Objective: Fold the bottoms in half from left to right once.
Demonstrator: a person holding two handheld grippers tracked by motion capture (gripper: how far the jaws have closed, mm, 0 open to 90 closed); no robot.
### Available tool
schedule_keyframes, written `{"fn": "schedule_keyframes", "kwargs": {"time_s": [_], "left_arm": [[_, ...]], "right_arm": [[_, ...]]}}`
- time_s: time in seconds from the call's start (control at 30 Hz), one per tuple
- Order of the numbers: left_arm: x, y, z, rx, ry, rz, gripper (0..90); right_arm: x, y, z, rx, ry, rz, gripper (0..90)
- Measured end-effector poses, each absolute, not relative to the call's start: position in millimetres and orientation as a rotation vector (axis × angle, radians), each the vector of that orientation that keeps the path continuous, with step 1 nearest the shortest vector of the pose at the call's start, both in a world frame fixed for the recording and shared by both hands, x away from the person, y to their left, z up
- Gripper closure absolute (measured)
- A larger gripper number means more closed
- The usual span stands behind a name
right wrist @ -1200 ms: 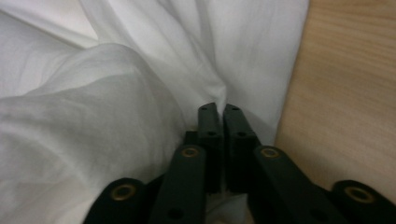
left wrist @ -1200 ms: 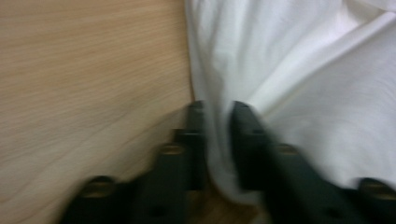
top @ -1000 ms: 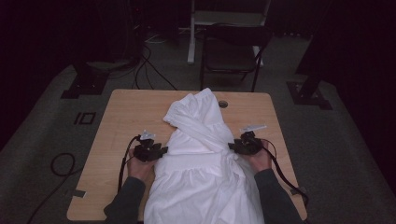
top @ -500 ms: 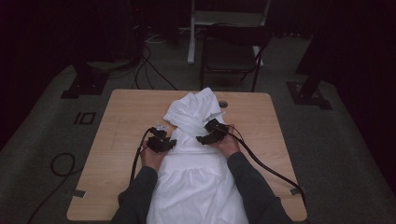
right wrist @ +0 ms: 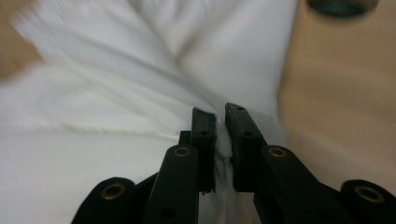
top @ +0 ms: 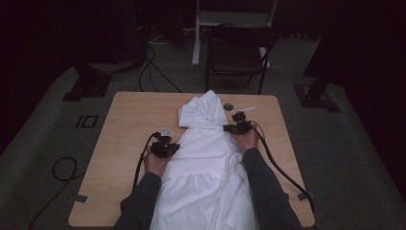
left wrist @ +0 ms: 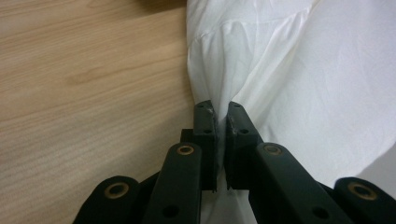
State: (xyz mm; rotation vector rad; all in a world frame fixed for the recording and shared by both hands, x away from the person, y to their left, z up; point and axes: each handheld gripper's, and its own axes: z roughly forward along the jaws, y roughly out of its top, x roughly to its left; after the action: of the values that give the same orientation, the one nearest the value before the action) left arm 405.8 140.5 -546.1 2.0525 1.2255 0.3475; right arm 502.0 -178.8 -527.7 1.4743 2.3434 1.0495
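Observation:
A white garment [top: 206, 163] lies lengthwise down the middle of the wooden table [top: 129, 124], its near end hanging over the front edge. My left gripper [top: 165, 146] is at the garment's left edge. In the left gripper view its jaws have just been closing and now pinch a fold of the white cloth [left wrist: 303, 70] between them. My right gripper [top: 238, 125] is at the garment's right edge, farther up the table. Its jaws have also just been closing and grip a bunched ridge of the cloth [right wrist: 116, 93].
A round dark grommet hole [top: 228, 106] and a small white strip [top: 246, 109] sit on the table just beyond the right gripper. A dark chair [top: 239, 52] stands behind the table. Cables trail from both grippers, and more lie on the floor [top: 62, 167].
The right gripper swung in over the garment, then back out to its right edge farther up the table. The left gripper shifted slightly inward. The garment's top end now lies flatter.

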Motion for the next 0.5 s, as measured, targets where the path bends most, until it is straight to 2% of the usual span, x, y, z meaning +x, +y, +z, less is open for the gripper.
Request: {"fn": "schedule_keyframes", "kwargs": {"time_s": [0.1, 0.3, 0.37, 0.4, 0.43, 0.5], "left_arm": [[395, 142, -546, 2.072, 1.210, 0.350, 84.5], [363, 148, -546, 2.105, 1.167, 0.340, 84.3], [347, 150, -546, 2.119, 1.156, 0.331, 84.1], [339, 151, -546, 2.126, 1.145, 0.318, 84.1], [333, 152, -545, 2.143, 1.126, 0.313, 81.8], [326, 153, -543, 2.175, 1.098, 0.320, 72.7]], "right_arm": [[488, -181, -542, 1.479, 2.361, 1.084, 82.8], [455, -186, -544, 1.458, 2.421, 1.127, 82.7], [428, -184, -546, 1.438, 2.473, 1.152, 83.4], [428, -184, -546, 1.438, 2.473, 1.152, 83.4], [411, -181, -544, 1.406, 2.530, 1.131, 83.1], [405, -179, -542, 1.384, 2.555, 1.106, 81.2]]}}
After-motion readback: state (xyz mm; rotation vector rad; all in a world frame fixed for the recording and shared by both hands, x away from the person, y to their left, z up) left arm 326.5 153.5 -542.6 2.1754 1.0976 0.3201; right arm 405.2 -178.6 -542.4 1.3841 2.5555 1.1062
